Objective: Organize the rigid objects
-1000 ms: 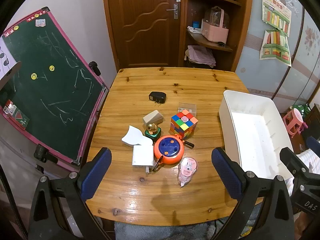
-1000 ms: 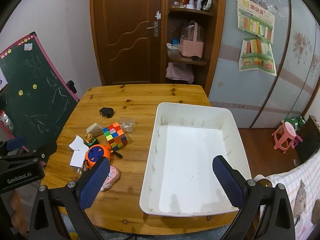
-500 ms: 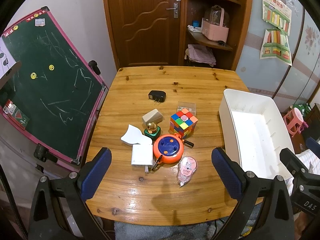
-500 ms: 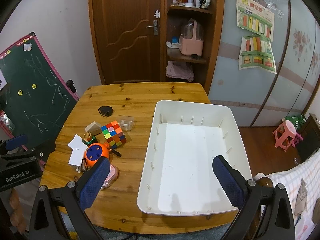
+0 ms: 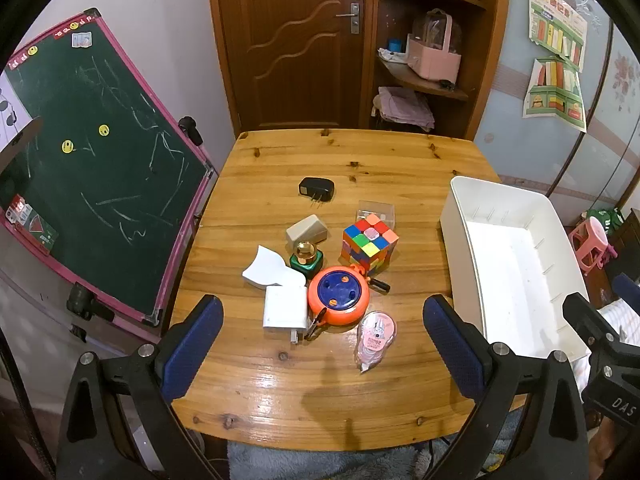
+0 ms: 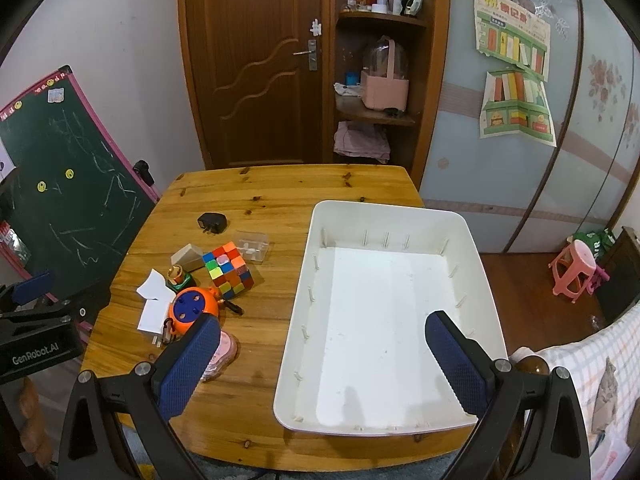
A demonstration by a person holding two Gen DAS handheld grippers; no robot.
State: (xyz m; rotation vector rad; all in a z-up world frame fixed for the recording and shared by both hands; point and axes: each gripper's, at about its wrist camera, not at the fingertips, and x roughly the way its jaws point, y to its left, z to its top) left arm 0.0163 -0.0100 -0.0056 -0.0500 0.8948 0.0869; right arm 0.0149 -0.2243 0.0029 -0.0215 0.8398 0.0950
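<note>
1. Left wrist view: the wooden table (image 5: 344,384) fills the scene, and your left gripper (image 5: 322,344) hangs above its near edge, tilted down toward the pile, fingers spread wide with nothing between them.
2. The white bin (image 6: 472,252) sits on the table's right side, its near wall at the near edge. Your right gripper (image 6: 322,364) hovers over the bin's near left corner, fingers wide apart and empty; one blue pad (image 6: 188,364) is over the table, the other over the bin floor.
3. The colour cube (image 5: 370,242) stands mid-table, on the right of the cluster.
4. The orange round reel (image 5: 339,295) lies just in front of the cube, toward the near edge, touching it or nearly so.
5. The white square adapter (image 5: 285,308) lies against the reel's left side, prongs toward the near edge.
6. The white curved piece (image 5: 268,268) rests just behind the adapter.
7. The pink tape dispenser (image 5: 375,338) is nearest the near edge, just right of the reel.
8. The beige block (image 5: 307,230) sits behind the green bottle with gold cap (image 5: 306,258), close together.
9. The clear small box (image 5: 376,210) lies directly behind the cube.
10. The black plug (image 5: 316,189) lies apart from the rest, toward the far edge.
</note>
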